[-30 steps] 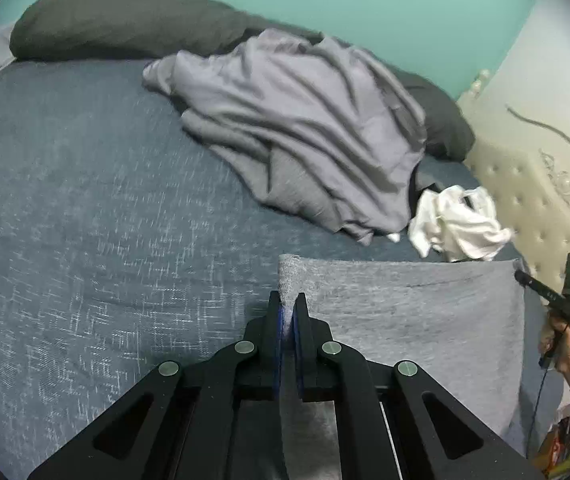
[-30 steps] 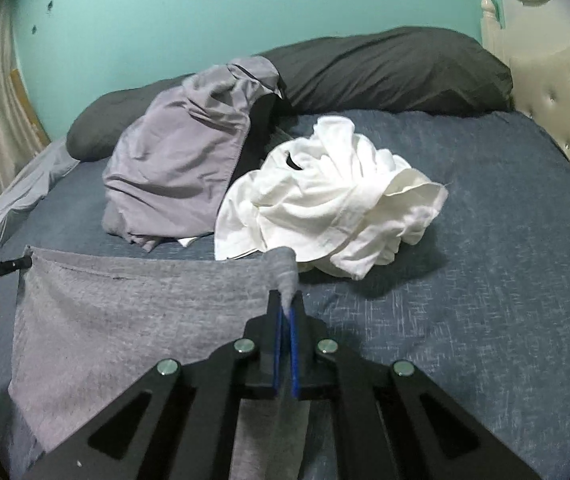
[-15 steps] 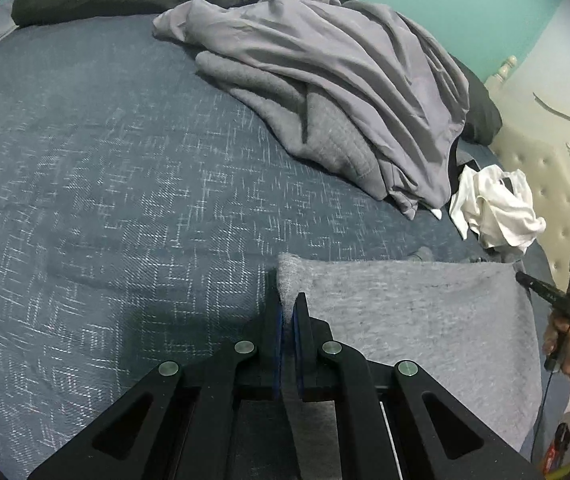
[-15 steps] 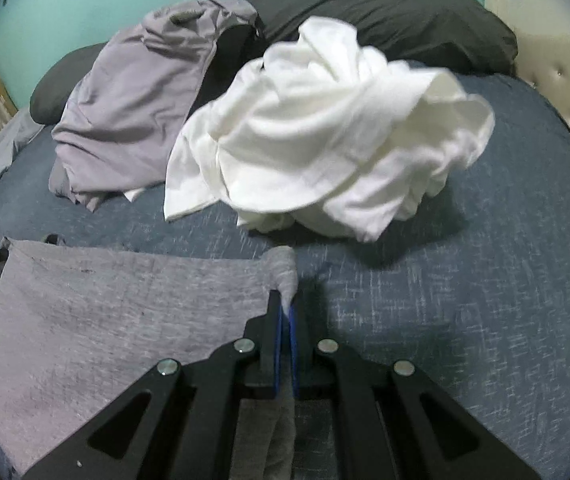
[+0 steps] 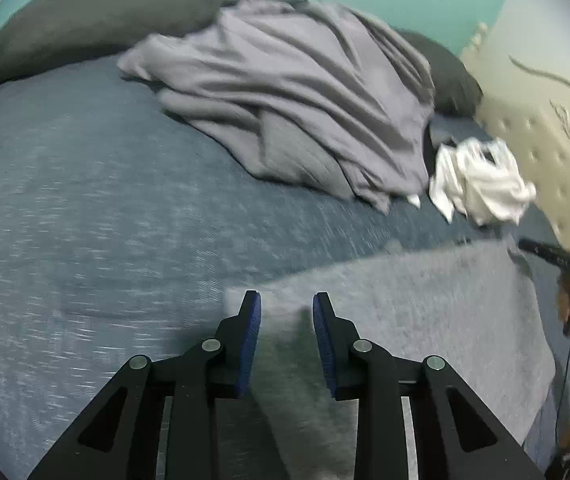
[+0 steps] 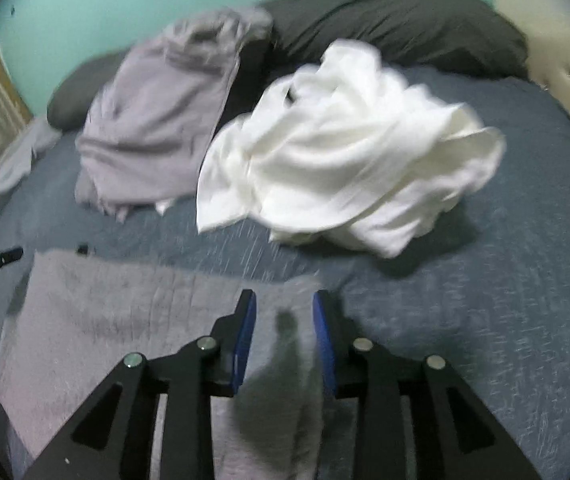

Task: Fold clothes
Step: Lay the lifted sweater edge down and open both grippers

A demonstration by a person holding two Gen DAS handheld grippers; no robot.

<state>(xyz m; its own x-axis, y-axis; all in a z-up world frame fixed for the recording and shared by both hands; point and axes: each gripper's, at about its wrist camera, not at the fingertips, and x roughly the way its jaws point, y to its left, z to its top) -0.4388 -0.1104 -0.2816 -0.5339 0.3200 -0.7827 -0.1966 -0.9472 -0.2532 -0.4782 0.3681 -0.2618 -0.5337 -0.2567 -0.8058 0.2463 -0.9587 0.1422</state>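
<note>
Grey garment [image 5: 425,320] lay flat on our bed [image 5: 85,200]; both grippers, left [image 5: 287,300] and right [image 6: 284,298], were opening, cloth between unpinched; no readable writing.

Left gripper [image 5: 287,312] angled downward, right gripper [image 6: 284,310] likewise — jaws opening (pads apart)

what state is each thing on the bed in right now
grey garment: spread flat, top corners between the tools' pads
left tool: opening, pads off the cloth
right tool: opening, pads off the cloth
white garment: crumpled
lilac garment: heaped, unfolded
</note>
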